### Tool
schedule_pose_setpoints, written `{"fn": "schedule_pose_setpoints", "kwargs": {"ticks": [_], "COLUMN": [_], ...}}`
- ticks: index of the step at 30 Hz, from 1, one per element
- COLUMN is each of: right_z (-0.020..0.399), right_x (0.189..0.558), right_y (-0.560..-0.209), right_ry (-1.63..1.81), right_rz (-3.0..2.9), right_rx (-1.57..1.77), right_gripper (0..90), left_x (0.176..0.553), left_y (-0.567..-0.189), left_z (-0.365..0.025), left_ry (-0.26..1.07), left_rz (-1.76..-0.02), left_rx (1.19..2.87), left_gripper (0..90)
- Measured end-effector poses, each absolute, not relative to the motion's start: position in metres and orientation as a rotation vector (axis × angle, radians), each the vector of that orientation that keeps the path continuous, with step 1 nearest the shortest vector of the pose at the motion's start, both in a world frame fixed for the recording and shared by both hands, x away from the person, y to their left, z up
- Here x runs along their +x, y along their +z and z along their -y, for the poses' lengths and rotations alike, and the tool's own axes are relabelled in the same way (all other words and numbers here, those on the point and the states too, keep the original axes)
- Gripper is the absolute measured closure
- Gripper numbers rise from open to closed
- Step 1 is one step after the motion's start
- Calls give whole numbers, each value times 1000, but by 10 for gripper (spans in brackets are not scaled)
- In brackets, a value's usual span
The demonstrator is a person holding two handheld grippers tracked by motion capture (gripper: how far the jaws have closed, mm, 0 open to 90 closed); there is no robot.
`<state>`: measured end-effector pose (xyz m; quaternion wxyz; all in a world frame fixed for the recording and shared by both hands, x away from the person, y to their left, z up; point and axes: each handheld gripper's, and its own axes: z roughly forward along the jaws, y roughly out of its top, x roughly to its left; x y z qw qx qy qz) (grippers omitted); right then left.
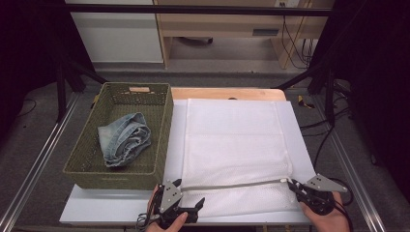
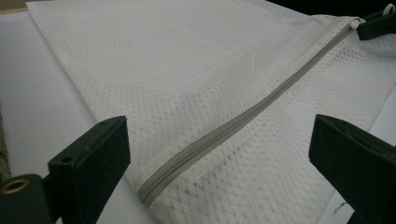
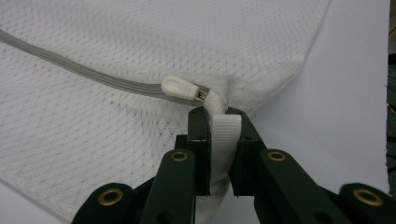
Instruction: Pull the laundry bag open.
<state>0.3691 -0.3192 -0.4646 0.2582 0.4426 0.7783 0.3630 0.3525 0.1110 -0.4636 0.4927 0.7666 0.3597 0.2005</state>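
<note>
Here, clamped on a white webbing tab (image 3: 225, 140) at the zipper end of a white mesh laundry bag (image 1: 234, 145): the right gripper (image 3: 218, 119), jaws drawn together with the ribbed strip pinched flat between the pads. Just beyond the tips, a white zipper pull (image 3: 178, 87), lying on the grey zipper (image 3: 84, 72) and pointing away along it. Past the pull, mesh on both sides of the zipper; off to one side of the jaws, bare white table sheet (image 3: 345, 93).

Spread wide apart, gripping nothing: the left gripper (image 2: 219, 154). Between its two black jaws, the near end of the same zipper (image 2: 224, 128), running diagonally away from the tips toward the far corner, where the other gripper's black tip meets the bag. Under the open jaws, bag mesh; whether the pads rest on the cloth cannot be told.

From the high view: left gripper (image 1: 189, 191) at the bag's near-left corner, right gripper (image 1: 293, 184) at the near-right end of the zipper, the zipper stretched in a line from one tool to the other. Beyond the left tool, a green woven basket (image 1: 159, 104) with folded blue jeans (image 1: 124, 137) inside, just beside the bag's left edge. A hand (image 1: 331, 217) under each tool at the table's near edge.
</note>
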Motion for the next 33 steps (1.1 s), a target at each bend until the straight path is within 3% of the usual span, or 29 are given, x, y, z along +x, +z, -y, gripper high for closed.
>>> {"fn": "schedule_pose_setpoints", "kwargs": {"ticks": [16,28,33], "right_z": [319,320,320], "right_x": [368,364,364], "right_y": [-465,-459,-458], "right_ry": [1029,1074,1085], "right_rz": [-2091,-2043,-2030], "right_rx": [1173,1141,1121], "right_gripper": [811,811,811], "left_x": [351,383,390], "left_y": [-446,-426,-417], "left_z": [-87,-35,-11], "left_ry": [485,420,505], "left_rz": [-763,-732,-731], "left_rx": [1819,1774,1707], "left_gripper": [60,73,102]}}
